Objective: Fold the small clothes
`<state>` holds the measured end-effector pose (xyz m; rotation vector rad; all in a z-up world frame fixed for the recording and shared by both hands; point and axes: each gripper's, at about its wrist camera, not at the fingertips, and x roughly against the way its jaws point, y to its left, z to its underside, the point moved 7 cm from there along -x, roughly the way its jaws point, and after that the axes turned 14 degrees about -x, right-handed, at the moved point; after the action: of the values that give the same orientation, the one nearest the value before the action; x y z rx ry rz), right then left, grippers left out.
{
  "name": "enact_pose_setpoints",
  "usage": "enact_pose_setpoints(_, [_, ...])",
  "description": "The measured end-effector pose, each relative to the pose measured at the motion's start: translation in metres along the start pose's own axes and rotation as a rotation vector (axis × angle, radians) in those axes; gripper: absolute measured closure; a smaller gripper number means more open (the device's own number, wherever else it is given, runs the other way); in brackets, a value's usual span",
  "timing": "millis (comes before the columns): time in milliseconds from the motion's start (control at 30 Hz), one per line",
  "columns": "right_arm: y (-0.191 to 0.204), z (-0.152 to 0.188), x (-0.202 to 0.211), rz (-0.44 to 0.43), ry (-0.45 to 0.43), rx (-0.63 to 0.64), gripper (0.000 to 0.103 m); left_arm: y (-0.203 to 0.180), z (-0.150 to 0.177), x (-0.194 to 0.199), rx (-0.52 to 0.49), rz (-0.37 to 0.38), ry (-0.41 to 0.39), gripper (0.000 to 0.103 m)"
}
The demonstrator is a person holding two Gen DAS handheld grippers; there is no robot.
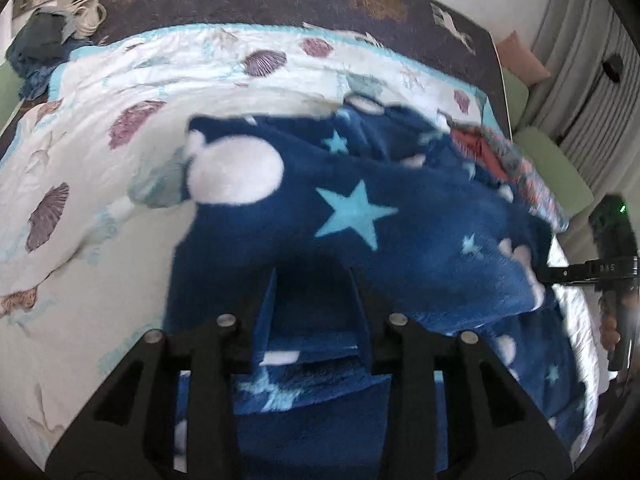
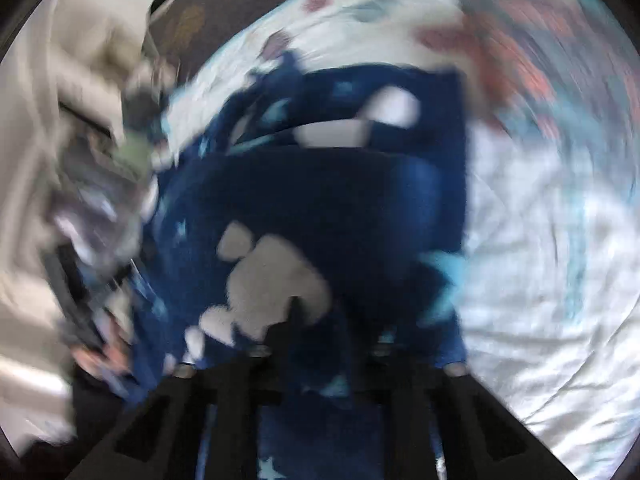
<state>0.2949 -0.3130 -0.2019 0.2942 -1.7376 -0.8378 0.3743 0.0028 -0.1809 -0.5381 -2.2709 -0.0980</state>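
Left wrist: blue garment [image 1: 360,216] between claw [image 1: 316,280] fingers.

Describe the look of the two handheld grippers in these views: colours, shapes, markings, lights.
The left gripper has matte black linkage arms with slotted cutouts and round silver pivot pins; its two fingers look blue. The right gripper is built alike, black arms with pale pins, though heavily blurred. Seen from the left wrist, its black body carries a small green light and a bar with pale printed characters. No sleeves or cables are discernible.

Soft daylight, fisheye-bent edges; the right wrist view is perhaps too motion-smeared to read.
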Motion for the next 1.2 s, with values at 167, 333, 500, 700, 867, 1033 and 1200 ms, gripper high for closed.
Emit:
enact_pose_setpoints(167, [0.041, -0.013, 0.056, 0.120, -0.216, 0.171, 0.080, -0.006, -0.041, 0.026, -0.049, 0.000, -0.104, 0.060])
enact_pose_setpoints(333, [0.076, -0.034, 0.021, 0.167, -0.215, 0.277, 0.080, 0.015, -0.050, -0.027, 0.061, 0.021, -0.009, 0.060])
enact_pose_setpoints(500, [0.041, -0.049, -0.029, 0.318, -0.171, 0.271, 0.085, 0.055, -0.037, -0.068, 0.213, 0.055, 0.060, 0.069])
enact_pose_setpoints(700, [0.032, -0.049, 0.005, 0.324, -0.250, 0.233, 0.088, 0.085, -0.038, -0.026, 0.268, -0.012, 0.034, 0.071])
enact_pose_setpoints(867, [0.042, -0.004, 0.066, 0.399, -0.381, 0.309, 0.061, 0.092, -0.015, 0.038, 0.244, -0.048, 0.022, 0.062])
enact_pose_setpoints(1033, [0.033, 0.075, 0.106, 0.348, -0.382, 0.295, 0.027, 0.077, 0.041, 0.107, 0.205, -0.060, 0.012, 0.051])
enact_pose_setpoints(1200, [0.004, 0.173, 0.117, 0.212, -0.277, 0.205, 0.022, 0.045, 0.111, 0.159, 0.119, -0.052, 0.045, 0.050])
